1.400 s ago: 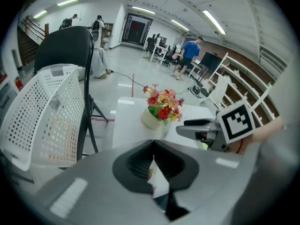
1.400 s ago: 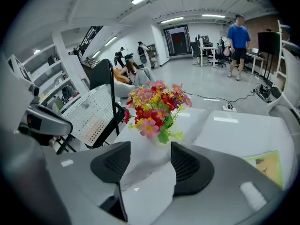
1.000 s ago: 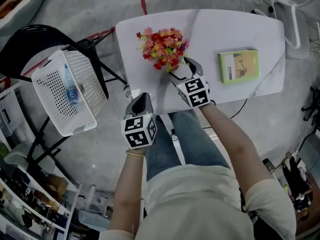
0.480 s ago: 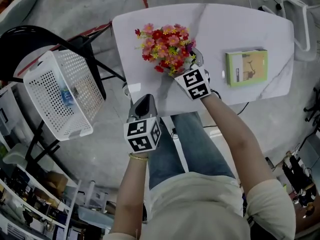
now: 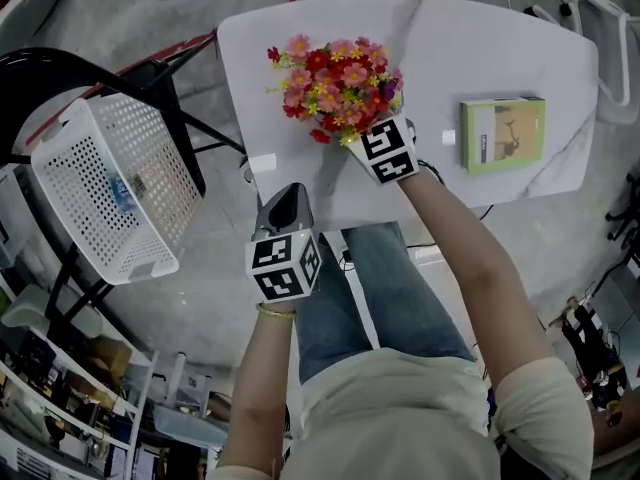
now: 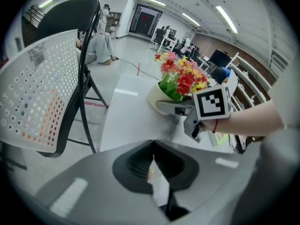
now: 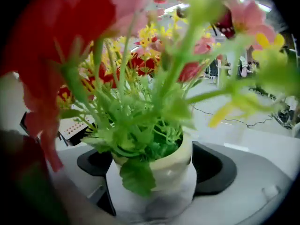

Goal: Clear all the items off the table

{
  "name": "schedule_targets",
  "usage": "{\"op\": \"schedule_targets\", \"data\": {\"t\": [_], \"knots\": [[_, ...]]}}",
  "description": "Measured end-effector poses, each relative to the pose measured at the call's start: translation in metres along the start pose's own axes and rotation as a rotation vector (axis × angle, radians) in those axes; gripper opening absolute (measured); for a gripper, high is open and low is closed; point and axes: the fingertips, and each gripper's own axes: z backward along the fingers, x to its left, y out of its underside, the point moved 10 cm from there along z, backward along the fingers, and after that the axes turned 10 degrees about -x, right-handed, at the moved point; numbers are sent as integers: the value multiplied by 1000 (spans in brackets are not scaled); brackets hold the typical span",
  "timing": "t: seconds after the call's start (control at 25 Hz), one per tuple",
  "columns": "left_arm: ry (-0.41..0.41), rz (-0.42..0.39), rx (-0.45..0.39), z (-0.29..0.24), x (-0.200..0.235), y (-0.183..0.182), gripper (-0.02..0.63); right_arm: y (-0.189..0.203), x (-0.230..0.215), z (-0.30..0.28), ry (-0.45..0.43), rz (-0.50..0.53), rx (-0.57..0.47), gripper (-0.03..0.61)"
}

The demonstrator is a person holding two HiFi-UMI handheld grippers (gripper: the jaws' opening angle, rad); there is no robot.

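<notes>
A cream pot of red, pink and yellow flowers (image 5: 335,88) stands on the white table (image 5: 470,48) near its left end. My right gripper (image 5: 358,120) reaches under the blooms. Its jaws have just been opening and now stand wide on either side of the pot (image 7: 164,186), which sits between them. The left gripper view shows that gripper (image 6: 163,105) at the pot's base (image 6: 157,93). My left gripper (image 5: 284,196) hangs at the table's near left edge, shut and empty. A green book (image 5: 503,133) lies at the right end.
A white perforated basket (image 5: 105,193) rests on a black folding chair (image 5: 60,78) left of the table, with a small bottle (image 5: 120,190) inside. A small white square (image 5: 263,162) lies at the table's near left corner. A white frame (image 5: 600,18) stands beyond the right end.
The right gripper has pushed forward under the flowers, and its jaws have spread around the pot. The left gripper has stayed by the table's edge, shut.
</notes>
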Motion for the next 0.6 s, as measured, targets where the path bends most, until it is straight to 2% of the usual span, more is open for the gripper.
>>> {"op": "schedule_targets", "data": {"t": [0.28,0.6], "knots": [[2,8,30,-4,5,11,9,-4,-1,-14,9,27,-33,517],[-6,8,45,2,8,19,9,-6,0,-14,28,30,-14,515]]}}
